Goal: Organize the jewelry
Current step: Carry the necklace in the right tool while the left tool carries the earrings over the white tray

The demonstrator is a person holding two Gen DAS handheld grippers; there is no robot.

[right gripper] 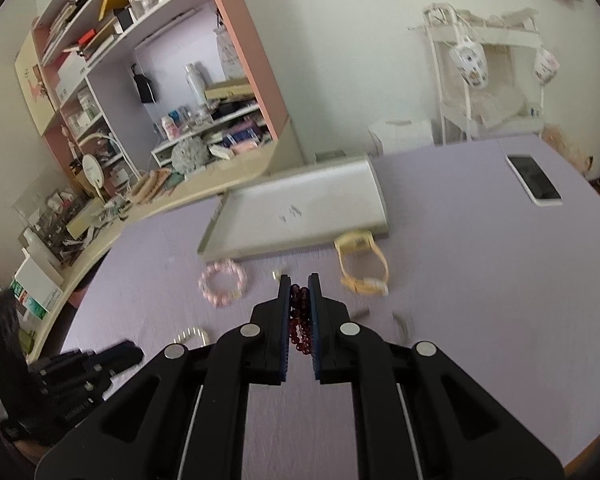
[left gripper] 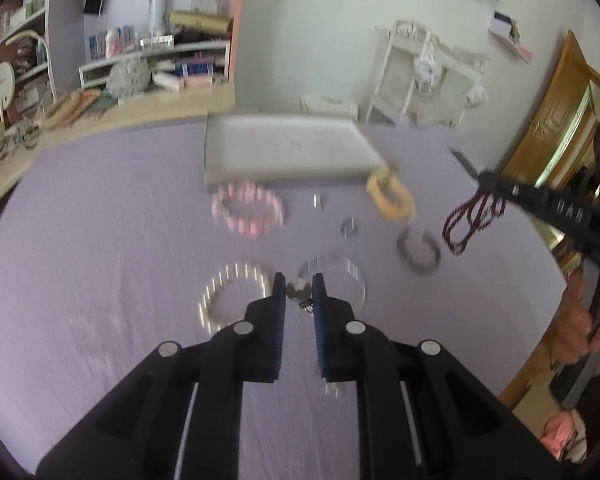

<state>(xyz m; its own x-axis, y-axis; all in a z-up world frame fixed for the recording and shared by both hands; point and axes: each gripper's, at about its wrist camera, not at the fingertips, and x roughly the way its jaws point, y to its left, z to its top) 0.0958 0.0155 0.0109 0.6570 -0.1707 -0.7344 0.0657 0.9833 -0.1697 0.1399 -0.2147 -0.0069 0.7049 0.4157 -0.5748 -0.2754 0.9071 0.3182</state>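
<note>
A: What's the surface & room?
B: Lilac tablecloth, grey tray at the far side, white phone far right. Cluttered pink shelf unit on the left, white rack by the wall.

A: Jewelry?
B: Pink bead bracelet & yellow watch just in front of the tray; pearl bracelet nearer, dark bangle to the right.

A: Claws?
B: Right gripper clamped on a dark red bead strand, lifted off the cloth. Left gripper has a small silver piece betw. its fingers; blurry, can't tell if it's pinched.
</note>
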